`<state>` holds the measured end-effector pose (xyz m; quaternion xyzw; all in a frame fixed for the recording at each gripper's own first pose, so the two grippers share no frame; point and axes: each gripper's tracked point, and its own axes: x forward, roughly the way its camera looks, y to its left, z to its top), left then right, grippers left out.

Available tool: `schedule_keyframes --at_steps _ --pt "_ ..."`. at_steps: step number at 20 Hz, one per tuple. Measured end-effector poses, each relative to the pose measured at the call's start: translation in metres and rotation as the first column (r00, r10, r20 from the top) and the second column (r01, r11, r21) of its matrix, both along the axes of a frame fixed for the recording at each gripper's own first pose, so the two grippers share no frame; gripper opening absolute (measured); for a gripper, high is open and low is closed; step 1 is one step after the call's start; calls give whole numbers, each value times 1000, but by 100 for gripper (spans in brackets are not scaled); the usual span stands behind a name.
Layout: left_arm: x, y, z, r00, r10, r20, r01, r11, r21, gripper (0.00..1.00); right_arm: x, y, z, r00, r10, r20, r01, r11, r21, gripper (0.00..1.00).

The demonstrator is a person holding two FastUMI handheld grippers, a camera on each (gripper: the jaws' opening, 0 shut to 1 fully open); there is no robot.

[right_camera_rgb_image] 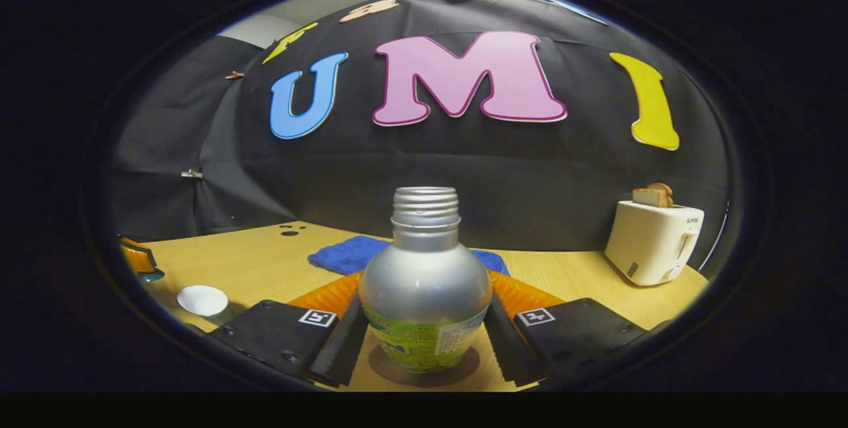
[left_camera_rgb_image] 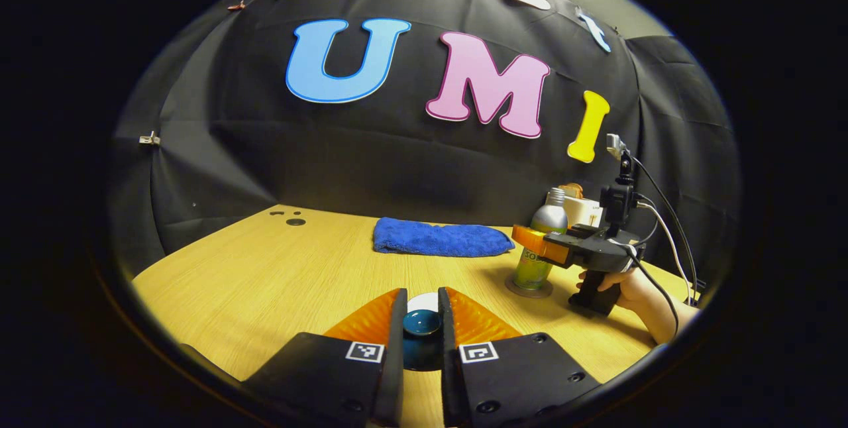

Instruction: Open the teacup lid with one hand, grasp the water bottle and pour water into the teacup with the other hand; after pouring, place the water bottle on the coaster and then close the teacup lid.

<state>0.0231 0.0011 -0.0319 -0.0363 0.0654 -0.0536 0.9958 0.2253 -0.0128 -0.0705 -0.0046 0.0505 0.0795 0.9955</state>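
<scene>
While I read the left gripper view from the bottom edge up, I note the left gripper (left_camera_rgb_image: 422,328) pinching the dark blue teacup lid (left_camera_rgb_image: 422,322) between its fingers (left_camera_rgb_image: 396,322), low at centre frame. Just behind the lid a white rim shows, the teacup (left_camera_rgb_image: 424,300), on the counter (left_camera_rgb_image: 265,282). I cannot tell whether the lid touches the cup.

In the right gripper view, the right gripper (right_camera_rgb_image: 424,322) straddles the water bottle (right_camera_rgb_image: 424,289) at lower centre. The fingers (right_camera_rgb_image: 344,328) sit close against both sides of the bottle; I cannot tell whether they press on it. The bottle is silver, uncapped and upright on the round coaster (right_camera_rgb_image: 424,370).

Farther off, at right of the left gripper view, I see the right gripper with a hand (left_camera_rgb_image: 626,282) on its grip, its fingers at the bottle. The teacup sits at lower left of the right gripper view.

Beyond these, a blue cloth (left_camera_rgb_image: 434,239) lies at mid-counter. A white toaster (right_camera_rgb_image: 652,242) with bread stands at far right.
</scene>
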Motion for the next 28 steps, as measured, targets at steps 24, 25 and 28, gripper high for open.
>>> schedule_keyframes --at_steps 24,25,28 --pt "-19 -17 30 998 47 43 -53 990 133 27 -48 -9 5 988 -30 -155 36 999 36 100" --pt "-19 -17 30 998 50 45 -56 989 134 30 -49 -3 5 987 -11 -163 19 999 48 100" --pt "-19 -21 32 998 51 46 -56 989 135 27 -52 0 9 988 -13 -154 15 1000 10 100"
